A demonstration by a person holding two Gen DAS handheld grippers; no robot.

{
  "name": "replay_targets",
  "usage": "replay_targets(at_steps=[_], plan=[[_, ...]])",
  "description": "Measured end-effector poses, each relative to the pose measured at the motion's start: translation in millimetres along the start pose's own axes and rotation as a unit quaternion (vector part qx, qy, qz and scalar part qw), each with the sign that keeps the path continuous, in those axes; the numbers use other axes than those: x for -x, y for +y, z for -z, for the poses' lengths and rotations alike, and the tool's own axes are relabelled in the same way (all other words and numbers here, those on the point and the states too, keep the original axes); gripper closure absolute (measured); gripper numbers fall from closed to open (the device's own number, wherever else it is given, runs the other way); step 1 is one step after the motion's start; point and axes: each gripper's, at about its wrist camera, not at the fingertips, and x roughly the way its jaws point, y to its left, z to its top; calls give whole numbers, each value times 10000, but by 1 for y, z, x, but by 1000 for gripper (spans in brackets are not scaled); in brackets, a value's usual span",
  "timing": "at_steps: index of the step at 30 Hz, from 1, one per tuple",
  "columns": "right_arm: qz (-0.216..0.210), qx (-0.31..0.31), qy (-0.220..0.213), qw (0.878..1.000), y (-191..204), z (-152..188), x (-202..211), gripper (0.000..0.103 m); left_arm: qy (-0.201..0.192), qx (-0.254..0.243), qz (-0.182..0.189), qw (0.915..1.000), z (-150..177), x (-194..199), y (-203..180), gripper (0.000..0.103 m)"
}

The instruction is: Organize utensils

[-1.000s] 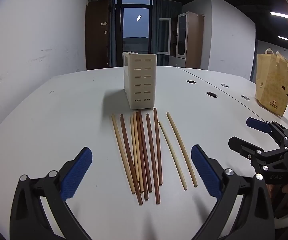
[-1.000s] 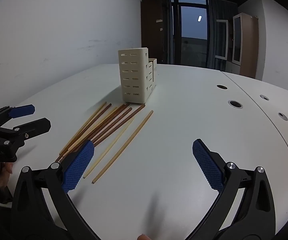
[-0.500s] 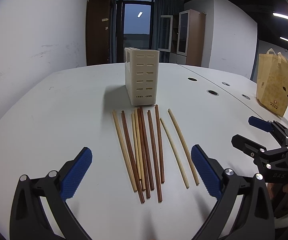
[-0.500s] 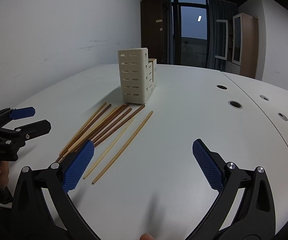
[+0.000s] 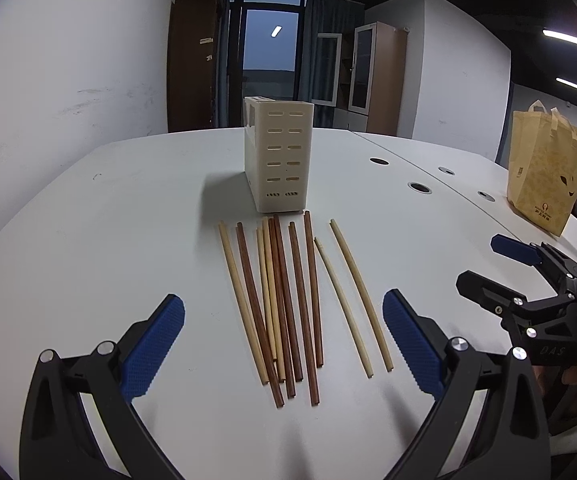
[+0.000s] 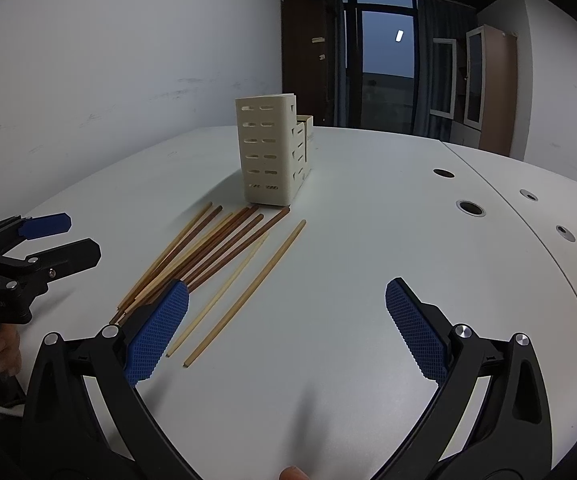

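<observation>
Ten thin wooden chopsticks [image 5: 284, 304] lie flat on the table, some dark reddish-brown, some pale yellow. Eight lie close together, partly crossing; two pale chopsticks [image 5: 354, 300] lie a little apart on the right. Just behind their far ends stands upright a cream plastic utensil holder with slots [image 5: 282, 158].
</observation>
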Motion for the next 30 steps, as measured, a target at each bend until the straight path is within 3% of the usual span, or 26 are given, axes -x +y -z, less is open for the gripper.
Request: replay_targets(at_steps=[14, 30], plan=[[23, -35, 139, 9999, -3, -5, -7, 8, 22, -93, -262, 9996, -4, -4, 2, 5], [11, -174, 913, 9957, -18, -35, -54, 8, 393, 285, -562, 9972, -42, -40, 39, 5]])
